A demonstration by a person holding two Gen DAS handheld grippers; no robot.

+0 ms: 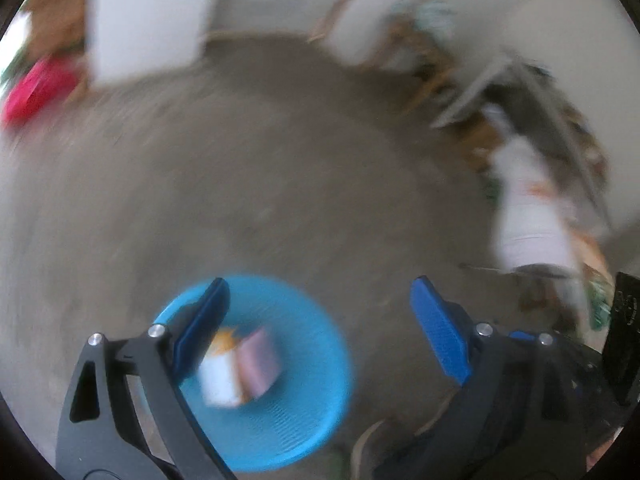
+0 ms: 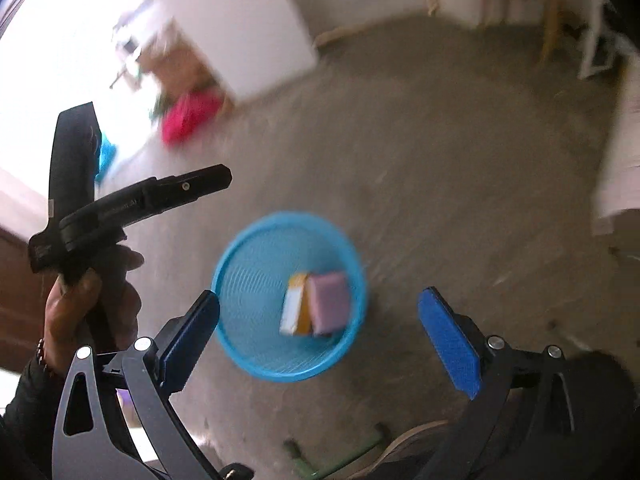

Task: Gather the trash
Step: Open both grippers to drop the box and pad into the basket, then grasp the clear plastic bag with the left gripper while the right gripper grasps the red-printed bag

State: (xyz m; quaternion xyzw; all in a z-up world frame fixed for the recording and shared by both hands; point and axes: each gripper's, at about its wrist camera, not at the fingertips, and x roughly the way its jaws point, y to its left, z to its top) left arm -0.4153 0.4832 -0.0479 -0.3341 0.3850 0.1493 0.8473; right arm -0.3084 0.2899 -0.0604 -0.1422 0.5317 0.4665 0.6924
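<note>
A blue mesh basket [image 1: 304, 412] stands on the grey floor, also in the right wrist view [image 2: 248, 280]. In it lie a white-and-orange box [image 1: 220, 376] [image 2: 294, 304] and a pink box [image 1: 258, 360] [image 2: 330, 304]. My left gripper [image 1: 320, 304] is open and empty above the basket's right rim. My right gripper [image 2: 320, 312] is open and empty, high over the basket. The left gripper's body [image 2: 120, 204], held by a hand, shows at the left of the right wrist view. Both views are blurred.
A pink object [image 1: 36, 92] [image 2: 188, 116] lies by a white wall corner [image 1: 148, 16] [image 2: 240, 28]. Wooden chair legs [image 1: 420, 56] and a cluttered grey rack [image 1: 520, 100] stand at the right. A white bag [image 1: 528, 208] leans near them. A shoe [image 1: 368, 448] shows at the bottom.
</note>
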